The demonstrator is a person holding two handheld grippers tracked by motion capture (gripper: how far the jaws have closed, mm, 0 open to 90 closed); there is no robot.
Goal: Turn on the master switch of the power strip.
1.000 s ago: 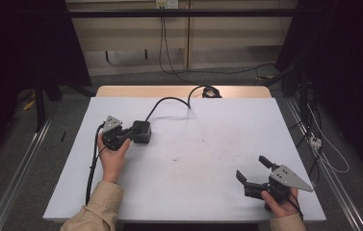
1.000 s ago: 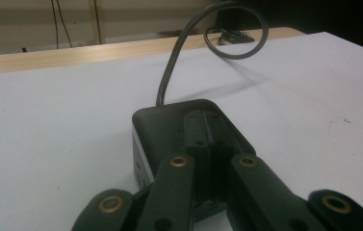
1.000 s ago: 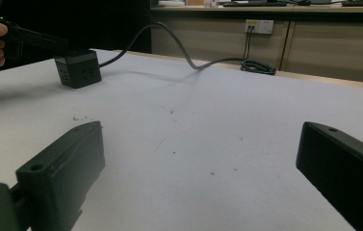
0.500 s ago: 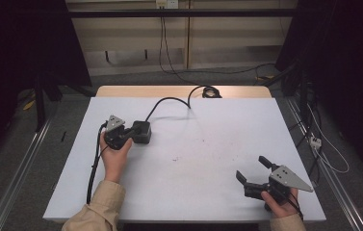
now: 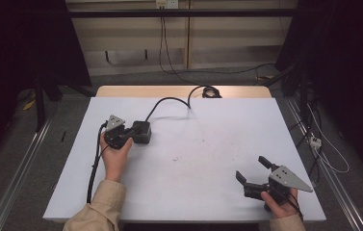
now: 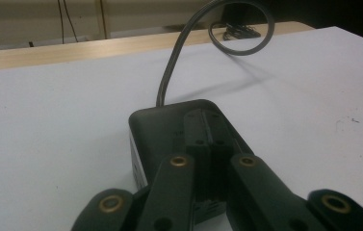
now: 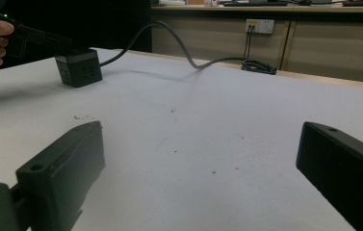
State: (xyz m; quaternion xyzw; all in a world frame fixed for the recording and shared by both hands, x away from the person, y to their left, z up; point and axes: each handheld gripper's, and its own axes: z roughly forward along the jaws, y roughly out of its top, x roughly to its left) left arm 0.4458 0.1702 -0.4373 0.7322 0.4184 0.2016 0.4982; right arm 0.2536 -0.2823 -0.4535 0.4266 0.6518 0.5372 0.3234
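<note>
Surface: one white table (image 5: pixel 208 159), matte, marked with small dark specks and scuffs near its middle; a strip of bare wood shows along its far edge. Room: dim, with black drapes on both sides, a pale panelled wall behind, grey floor, and metal rails running alongside the table.

Count: one black power cube (image 5: pixel 141 132); one dark cable (image 5: pixel 169 102) running from it to a coil at the table's far edge; two tongs; two hands.

Left tongs (image 5: pixel 130 136): jaws shut together, their tips resting on top of the power cube, which stands directly ahead of and beneath them. Nothing is clamped between the jaws.

Right tongs (image 5: pixel 252 171): jaws spread wide, holding nothing, low over bare table. The power cube stands well apart from them, far across the table.
</note>
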